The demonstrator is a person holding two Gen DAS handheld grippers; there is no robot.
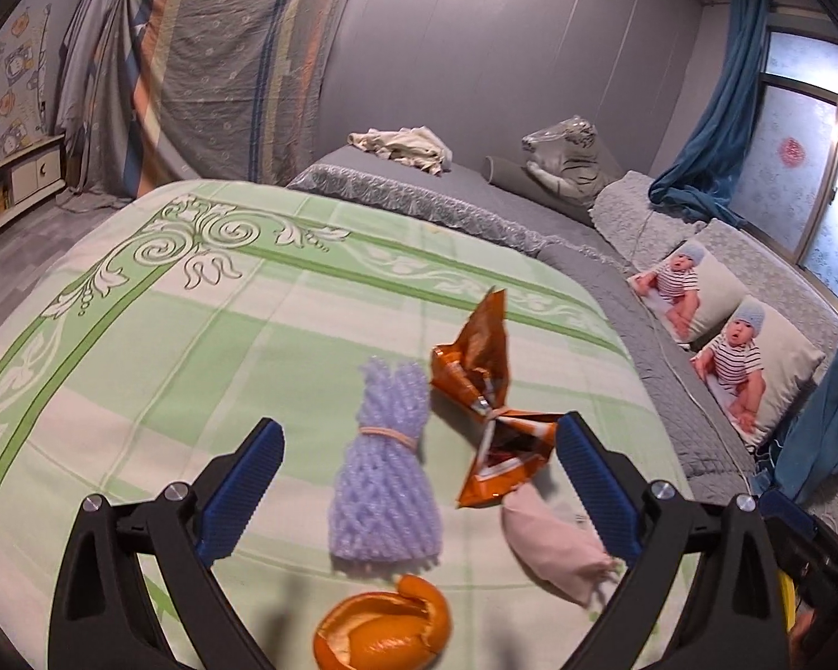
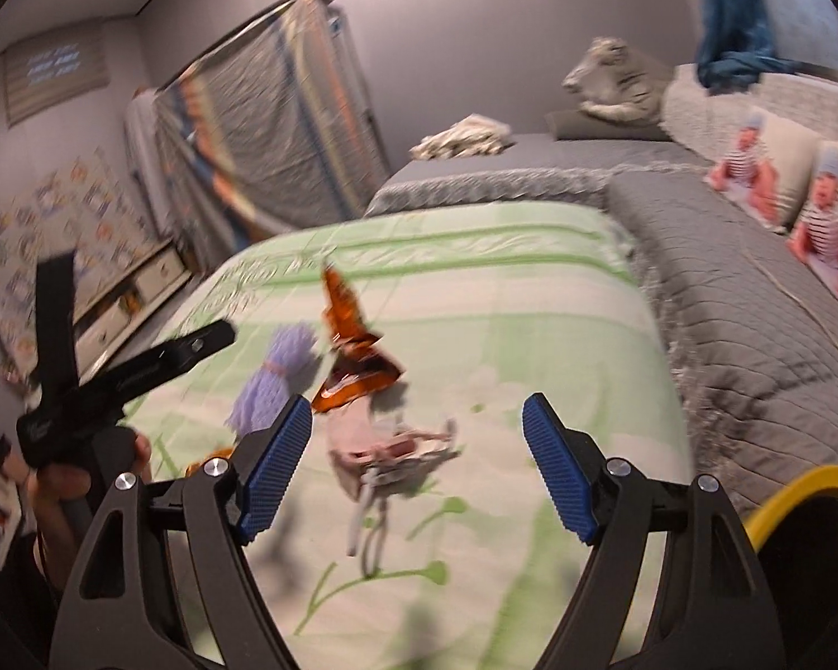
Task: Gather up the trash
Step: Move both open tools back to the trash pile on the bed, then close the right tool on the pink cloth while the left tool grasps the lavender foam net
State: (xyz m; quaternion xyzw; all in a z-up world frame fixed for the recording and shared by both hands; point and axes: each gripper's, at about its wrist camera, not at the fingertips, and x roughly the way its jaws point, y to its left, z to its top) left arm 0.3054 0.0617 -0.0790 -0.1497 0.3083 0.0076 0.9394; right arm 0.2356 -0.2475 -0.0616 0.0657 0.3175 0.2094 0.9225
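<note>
the trash, an orange snack wrapper (image 1: 483, 391), purple foam net (image 1: 382, 474), orange peel (image 1: 388, 633) and pink pouch (image 1: 553, 541), is bunched on the green bedsheet (image 1: 195, 346), likely for easy pickup, framed by the left gripper (image 1: 419, 480) and right gripper (image 2: 419, 469), both spread wide and empty.

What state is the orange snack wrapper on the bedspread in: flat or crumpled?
Crumpled: the orange snack wrapper is twisted at its middle, one end sticking up off the bedspread.
</note>
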